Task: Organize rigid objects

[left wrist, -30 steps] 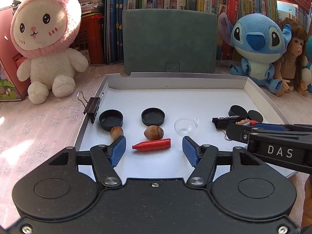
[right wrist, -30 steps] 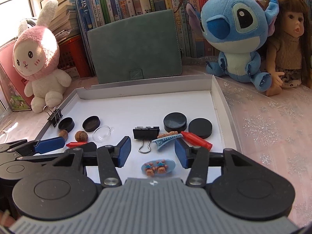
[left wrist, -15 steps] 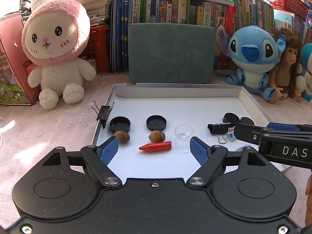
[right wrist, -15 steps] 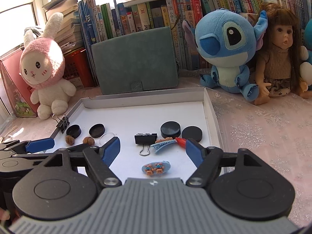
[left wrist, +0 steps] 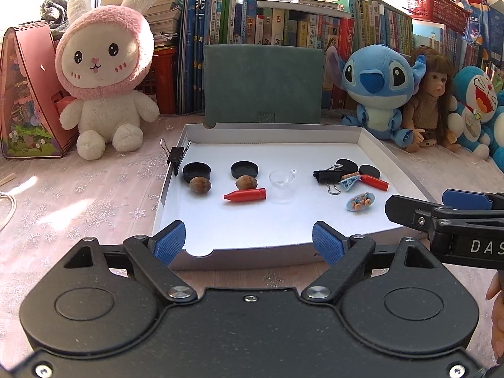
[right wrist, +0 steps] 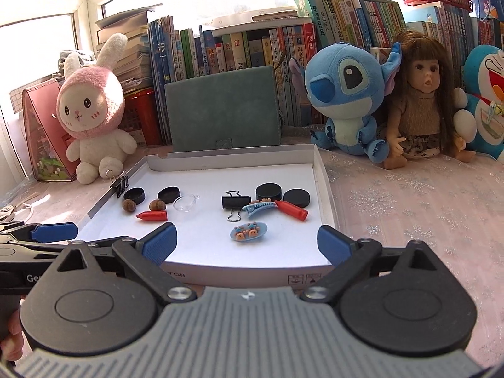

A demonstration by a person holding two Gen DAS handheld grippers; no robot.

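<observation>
A shallow white cardboard tray (left wrist: pixel 271 135) (right wrist: pixel 324 189) holds small objects. On its left lie two black caps (left wrist: pixel 197 170), two brown nuts (left wrist: pixel 200 185), a red crayon (left wrist: pixel 245 195) and a clear plastic half-sphere (left wrist: pixel 282 181). On its right lie a black binder clip (right wrist: pixel 234 203), a blue hair clip (right wrist: pixel 260 209), another red crayon (right wrist: pixel 291 210), two black discs (right wrist: pixel 269 191) and a blue oval clip (right wrist: pixel 249 231). My left gripper (left wrist: pixel 249 244) is open and empty at the tray's near edge. My right gripper (right wrist: pixel 247 242) is open and empty there too.
A binder clip (left wrist: pixel 176 156) is clamped on the tray's left wall. A green pouch (left wrist: pixel 263 85) stands behind the tray. A pink bunny (left wrist: pixel 105 72), blue plush (left wrist: pixel 376 91) and doll (left wrist: pixel 433 100) sit before a row of books. A pink floral cloth covers the table.
Both grippers have pulled back from over the tray to its near edge and opened wider. The objects in the tray have not moved.
</observation>
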